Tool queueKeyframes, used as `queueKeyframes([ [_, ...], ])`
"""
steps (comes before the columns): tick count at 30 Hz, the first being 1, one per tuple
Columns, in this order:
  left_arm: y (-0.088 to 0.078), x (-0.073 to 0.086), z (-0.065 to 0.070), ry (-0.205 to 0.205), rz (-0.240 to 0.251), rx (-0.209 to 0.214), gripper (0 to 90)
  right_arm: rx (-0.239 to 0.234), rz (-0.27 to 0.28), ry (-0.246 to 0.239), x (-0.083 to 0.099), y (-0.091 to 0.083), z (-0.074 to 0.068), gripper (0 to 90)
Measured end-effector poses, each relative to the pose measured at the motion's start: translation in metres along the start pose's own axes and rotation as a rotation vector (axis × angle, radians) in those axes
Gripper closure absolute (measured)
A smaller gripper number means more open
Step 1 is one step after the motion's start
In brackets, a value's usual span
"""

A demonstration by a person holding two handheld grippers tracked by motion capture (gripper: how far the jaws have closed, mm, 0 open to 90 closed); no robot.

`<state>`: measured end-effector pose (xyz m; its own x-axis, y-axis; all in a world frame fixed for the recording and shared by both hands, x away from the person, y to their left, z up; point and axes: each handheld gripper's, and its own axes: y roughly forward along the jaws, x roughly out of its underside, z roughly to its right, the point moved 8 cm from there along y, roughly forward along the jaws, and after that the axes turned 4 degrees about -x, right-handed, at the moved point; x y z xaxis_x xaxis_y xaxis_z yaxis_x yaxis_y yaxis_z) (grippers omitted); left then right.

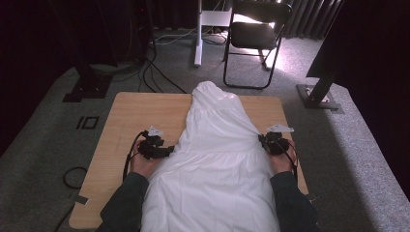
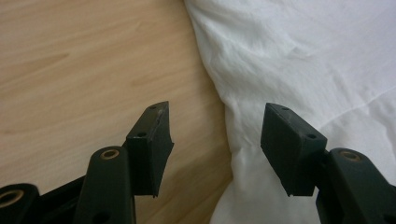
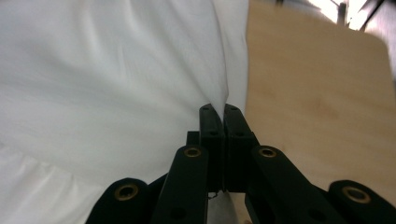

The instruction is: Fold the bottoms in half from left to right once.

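A white garment (image 1: 212,159) lies lengthwise down the wooden table (image 1: 130,116), its near end hanging over the front edge. My left gripper (image 1: 169,151) sits at the garment's left edge; in the left gripper view it (image 2: 217,140) stands open, its jaws either side of the white cloth's (image 2: 299,60) hem without pressing on it. My right gripper (image 1: 262,140) is at the garment's right edge. In the right gripper view it (image 3: 218,112) is shut on a pinched fold of the white cloth (image 3: 107,70), which pulls taut into the closed jaws.
Bare wood (image 2: 84,60) lies left of the garment and a narrower strip (image 3: 308,93) to its right. A black folding chair (image 1: 256,34) and a white stand (image 1: 198,38) are on the carpet beyond the table. Cables (image 1: 159,77) run on the floor.
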<state>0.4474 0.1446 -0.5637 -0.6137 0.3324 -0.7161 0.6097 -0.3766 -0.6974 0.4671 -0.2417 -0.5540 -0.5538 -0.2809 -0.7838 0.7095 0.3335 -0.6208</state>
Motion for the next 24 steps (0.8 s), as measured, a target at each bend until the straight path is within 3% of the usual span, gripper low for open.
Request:
queueKeyframes([
  [4,0.010,-0.018,0.010,0.020,-0.004,0.007,41.2,-0.010,-0.099,0.083,0.031,0.031,0.010,87.9],
  [9,0.041,-0.038,0.025,0.045,-0.038,0.002,37.7,-0.001,-0.111,0.084,0.039,0.040,0.008,87.3],
  [15,0.075,-0.028,0.030,0.062,-0.136,-0.048,36.9,-0.015,-0.107,0.093,0.039,0.039,0.009,86.7],
  [16,0.078,-0.024,0.030,0.063,-0.152,-0.043,42.0,-0.013,-0.105,0.090,0.039,0.039,0.009,86.7],
  [17,0.077,-0.023,0.030,0.059,-0.136,-0.030,50.8,-0.011,-0.104,0.087,0.040,0.039,0.009,86.7],
  [19,0.074,-0.021,0.029,0.038,-0.143,0.003,75.8,-0.012,-0.100,0.087,0.040,0.039,0.009,86.7],
  [20,0.073,-0.020,0.028,0.046,-0.138,0.008,82.3,-0.013,-0.098,0.091,0.040,0.039,0.009,86.7],
  [24,0.064,-0.011,0.024,0.049,-0.120,-0.002,86.4,-0.026,-0.096,0.098,0.043,0.036,0.005,86.7],
])
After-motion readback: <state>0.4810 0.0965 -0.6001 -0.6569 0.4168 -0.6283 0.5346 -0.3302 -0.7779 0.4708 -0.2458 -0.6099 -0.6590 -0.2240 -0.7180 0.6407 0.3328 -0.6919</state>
